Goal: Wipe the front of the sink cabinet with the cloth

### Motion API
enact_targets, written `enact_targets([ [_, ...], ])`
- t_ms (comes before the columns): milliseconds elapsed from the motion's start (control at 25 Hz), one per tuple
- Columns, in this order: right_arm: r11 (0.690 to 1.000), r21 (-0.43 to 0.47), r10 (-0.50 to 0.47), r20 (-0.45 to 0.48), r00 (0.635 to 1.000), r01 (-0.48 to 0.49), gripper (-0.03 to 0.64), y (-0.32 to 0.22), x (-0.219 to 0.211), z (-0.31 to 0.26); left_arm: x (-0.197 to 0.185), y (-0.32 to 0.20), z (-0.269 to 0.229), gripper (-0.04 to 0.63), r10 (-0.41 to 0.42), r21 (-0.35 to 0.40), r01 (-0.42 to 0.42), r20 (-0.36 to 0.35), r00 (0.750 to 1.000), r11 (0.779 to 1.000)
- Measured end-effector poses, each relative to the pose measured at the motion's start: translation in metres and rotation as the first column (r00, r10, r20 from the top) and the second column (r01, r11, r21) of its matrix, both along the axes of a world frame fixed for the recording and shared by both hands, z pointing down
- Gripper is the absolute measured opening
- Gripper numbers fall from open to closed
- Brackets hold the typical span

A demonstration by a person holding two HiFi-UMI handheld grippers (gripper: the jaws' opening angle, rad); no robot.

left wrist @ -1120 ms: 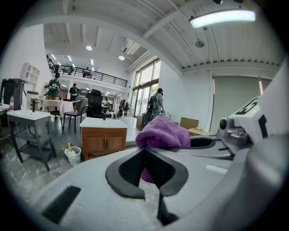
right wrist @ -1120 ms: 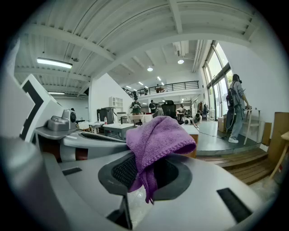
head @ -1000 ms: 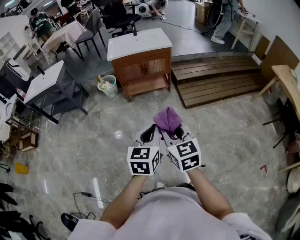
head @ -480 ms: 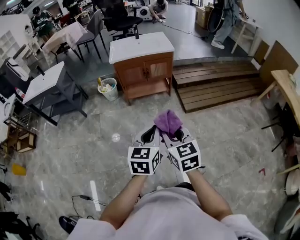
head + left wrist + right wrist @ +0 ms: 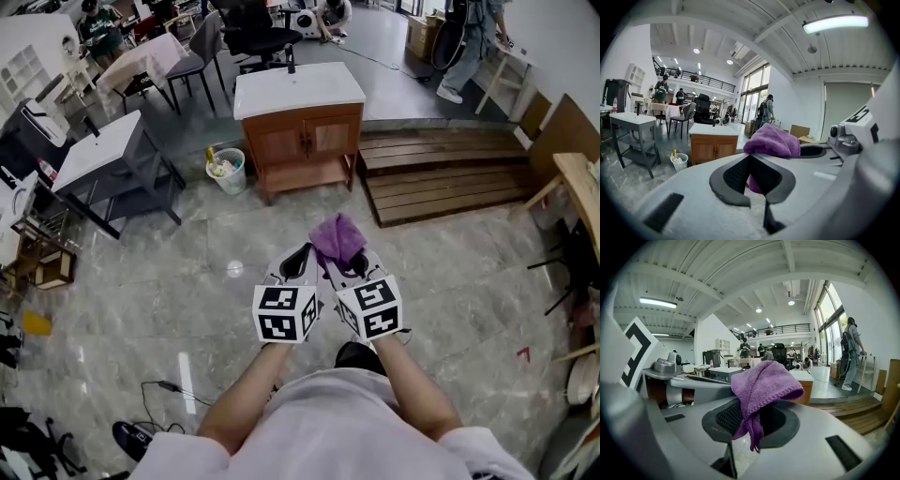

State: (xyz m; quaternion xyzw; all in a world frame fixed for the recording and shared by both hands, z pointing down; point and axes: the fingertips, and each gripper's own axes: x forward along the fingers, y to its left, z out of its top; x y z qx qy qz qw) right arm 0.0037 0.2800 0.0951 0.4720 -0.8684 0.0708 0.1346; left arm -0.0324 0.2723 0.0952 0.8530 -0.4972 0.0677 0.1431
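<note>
While the right gripper [image 5: 347,268] clamps the purple cloth [image 5: 337,237], bunched over its jaws, the left gripper [image 5: 298,267] sits closed and empty just beside it, well apart from the sink cabinet [image 5: 305,141].

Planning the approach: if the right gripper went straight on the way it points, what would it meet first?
Probably the brown wooden sink cabinet with the white top. The right gripper, shut on the purple terry cloth, aims roughly at it, with only grey floor between; depth is unclear.
</note>
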Motion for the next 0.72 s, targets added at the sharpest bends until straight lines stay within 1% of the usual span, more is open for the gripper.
enact_targets([
  [200, 1.000, 0.000, -0.010, 0.023, 1.000, 0.010, 0.077, -0.017, -0.006, 0.003, -0.008, -0.015, 0.001, 0.006, -0.020, 0.008, 0.020, 0.009, 1.000, 1.000],
  [320, 1.000, 0.002, -0.021, 0.021, 1.000, 0.021, 0.077, -0.031, -0.008, 0.006, -0.010, -0.029, 0.006, 0.006, -0.029, 0.003, 0.028, 0.017, 0.999, 1.000],
  [520, 1.000, -0.010, -0.028, 0.027, 0.999, 0.028, 0.077, -0.065, -0.006, 0.014, -0.003, -0.064, 0.012, 0.006, -0.027, -0.002, 0.027, 0.028, 0.999, 1.000],
  [720, 0.999, -0.029, -0.033, 0.023, 0.999, 0.034, 0.075, -0.111, 0.005, 0.023, 0.007, -0.111, 0.018, 0.006, -0.038, -0.018, 0.039, 0.027, 0.999, 0.999],
])
